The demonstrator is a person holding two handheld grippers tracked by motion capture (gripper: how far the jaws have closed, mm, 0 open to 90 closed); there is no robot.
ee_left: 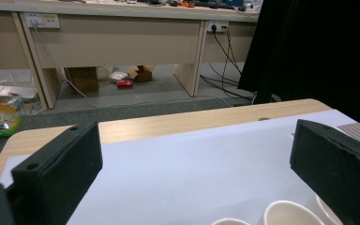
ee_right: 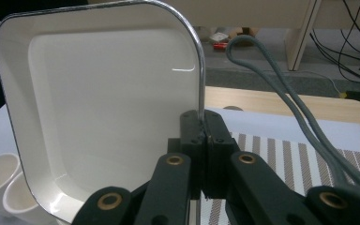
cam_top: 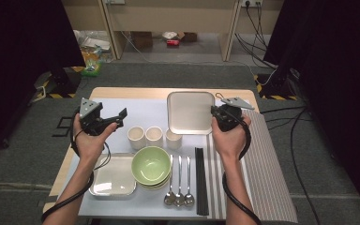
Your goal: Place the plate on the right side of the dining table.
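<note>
**Thin rim grip puts the lifted tray at risk**

Spoons [cam_top: 179,180], 3 of them, and black chopsticks [cam_top: 200,180] lie at the near edge, just right of the stacked green bowls [cam_top: 151,165] and a second tray [cam_top: 114,176]. Behind them stand 3 cream cups [cam_top: 154,137]. Farther back, the right gripper [cam_top: 214,112] is clamped on the right rim of the square cream tray [ee_right: 98,117], which looks tilted up off the blue mat [cam_top: 143,110]. That pinch is narrow and near 1 corner, so the tray could swivel or slip out and drop onto the cups just beside it. The left gripper [cam_top: 117,118] hovers with jaws spread wide and empty above the mat behind the cups; a low sweep there could topple 1.
</note>
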